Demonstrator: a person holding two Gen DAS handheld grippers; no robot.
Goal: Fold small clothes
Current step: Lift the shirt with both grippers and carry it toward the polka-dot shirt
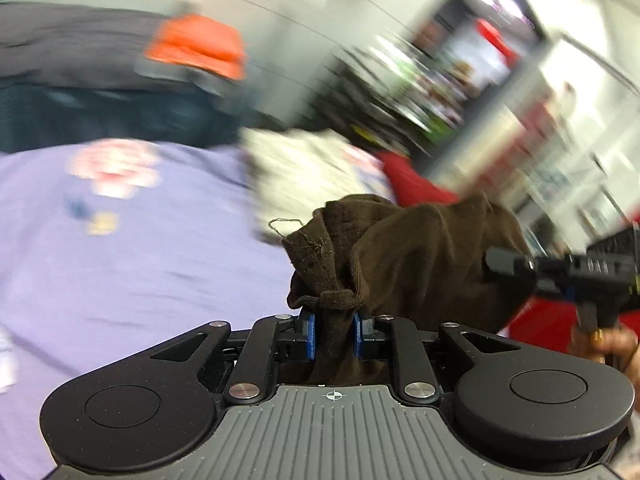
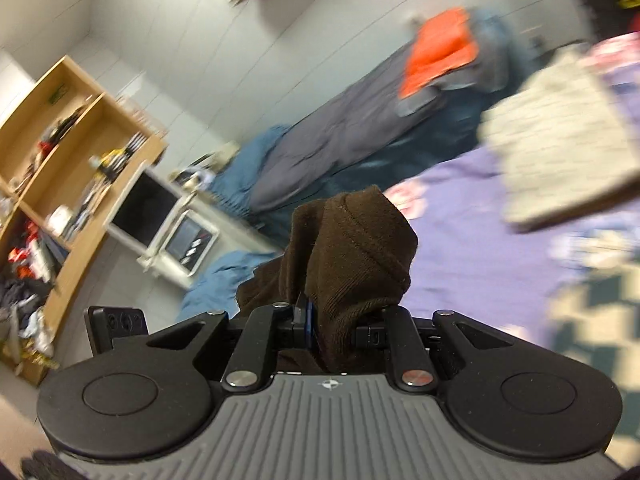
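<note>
A small dark brown garment (image 1: 408,264) hangs between both grippers, lifted above the purple bedspread (image 1: 120,248). My left gripper (image 1: 335,330) is shut on one bunched end of it, blue pads pressing the cloth. My right gripper (image 2: 336,328) is shut on the other end of the brown garment (image 2: 352,248), which drapes over its fingers. The right gripper also shows at the right edge of the left wrist view (image 1: 560,272), touching the cloth.
A folded cream knit (image 2: 560,136) and a red cloth (image 1: 412,184) lie on the bed. An orange and grey pile (image 2: 440,52) sits on a second, blue bed (image 2: 320,148). A wooden shelf (image 2: 80,168) and a white cabinet (image 2: 168,224) stand at the left.
</note>
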